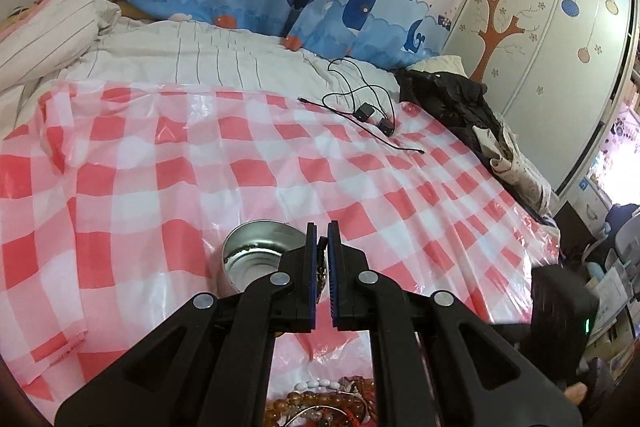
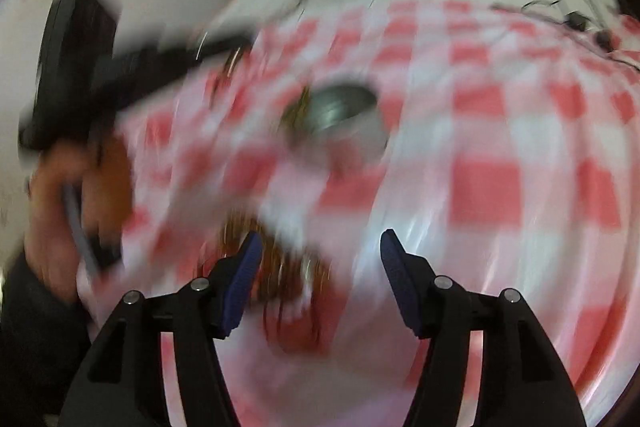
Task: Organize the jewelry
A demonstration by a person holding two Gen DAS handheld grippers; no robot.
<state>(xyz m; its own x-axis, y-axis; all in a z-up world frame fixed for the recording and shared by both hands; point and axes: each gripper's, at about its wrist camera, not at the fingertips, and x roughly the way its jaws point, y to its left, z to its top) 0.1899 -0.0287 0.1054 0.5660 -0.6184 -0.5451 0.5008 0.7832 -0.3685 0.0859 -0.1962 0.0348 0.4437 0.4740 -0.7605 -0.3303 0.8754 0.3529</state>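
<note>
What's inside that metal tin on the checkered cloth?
In the left view the tin shows a shiny bare floor with a thin dark strand along its back wall. The left gripper, pinching a small beaded piece, hides its right side. The right view is too blurred to add more.

A red-and-white checked cloth (image 1: 168,163), silver tin (image 1: 256,251), amber beads (image 1: 316,403).

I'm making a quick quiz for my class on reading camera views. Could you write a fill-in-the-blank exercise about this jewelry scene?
1. The left claw is ____ on a small dark piece of jewelry.
2. The right claw stands ____, with nothing between its fingers.
3. The metal bowl sits on a red and white ____ sheet.
4. The beaded bracelets lie ____ the bowl, not in it.

Missing words: shut; open; checked; outside
</note>
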